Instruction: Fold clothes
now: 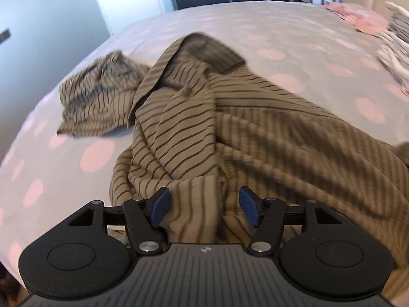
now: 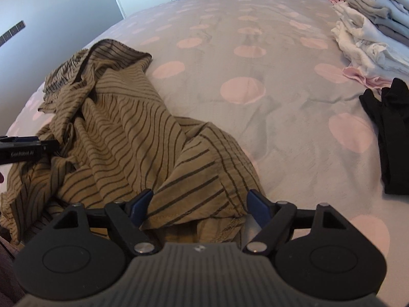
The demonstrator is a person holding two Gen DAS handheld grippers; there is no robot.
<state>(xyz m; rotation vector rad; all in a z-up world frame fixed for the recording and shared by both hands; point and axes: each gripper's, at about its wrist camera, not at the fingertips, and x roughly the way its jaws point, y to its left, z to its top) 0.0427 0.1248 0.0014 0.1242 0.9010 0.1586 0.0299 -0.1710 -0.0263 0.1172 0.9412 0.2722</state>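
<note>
lying crumpled, tan striped garment point(image 1: 204, 117)

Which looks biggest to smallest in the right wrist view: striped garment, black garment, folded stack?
1. striped garment, clearly the largest, though nearest the camera.
2 and 3. folded stack and black garment: both cut off by the frame's edge, so unranked.

A: Far right of the left jaws, that striped pile point(image 1: 395, 48)?
B: Blurred and cut by the edge.
A: The shirt point(image 2: 122, 138) hem under the right jaws?
B: Hidden.
</note>
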